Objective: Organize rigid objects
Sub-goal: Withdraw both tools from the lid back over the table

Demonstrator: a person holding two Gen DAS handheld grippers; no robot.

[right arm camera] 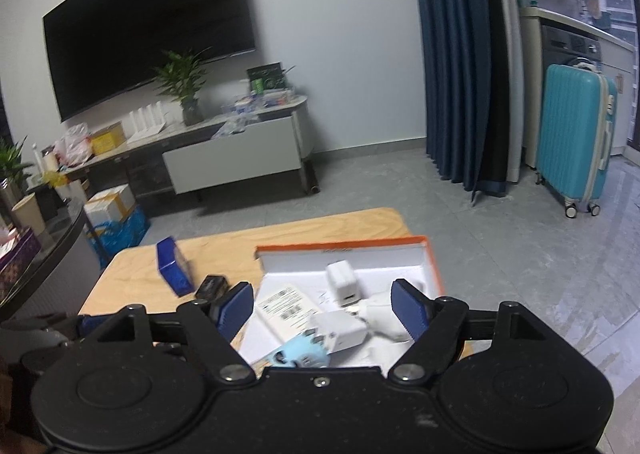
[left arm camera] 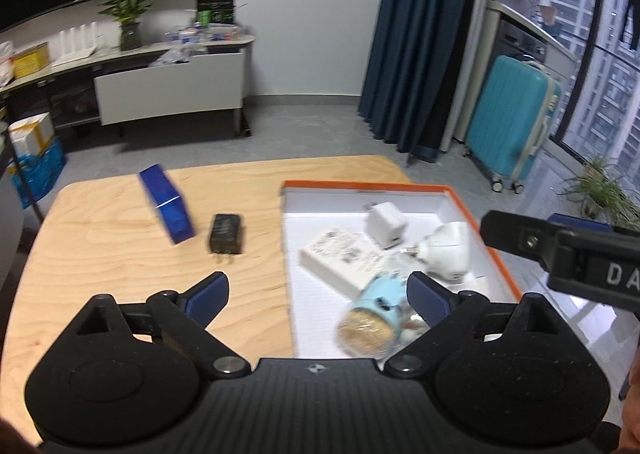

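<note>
An orange-rimmed white box [left arm camera: 472,205] sits on the right of the wooden table [left arm camera: 100,254]. It holds a white cube charger [left arm camera: 386,228], a white flat box with labels [left arm camera: 340,256], a white round plug [left arm camera: 448,250] and a light blue cylinder [left arm camera: 372,314]. A blue box [left arm camera: 166,209] and a black charger [left arm camera: 227,233] lie on the table left of it. My left gripper [left arm camera: 316,294] is open and empty over the box's near left edge. My right gripper [right arm camera: 324,308] is open and empty above the box [right arm camera: 432,262]; its finger also shows in the left wrist view [left arm camera: 520,238].
A TV cabinet [right arm camera: 224,157] with clutter and a plant [right arm camera: 184,85] stands against the far wall under a TV. A teal suitcase [right arm camera: 576,137] and blue curtain [right arm camera: 452,53] are on the right. Boxes [right arm camera: 116,213] sit on the floor at the left.
</note>
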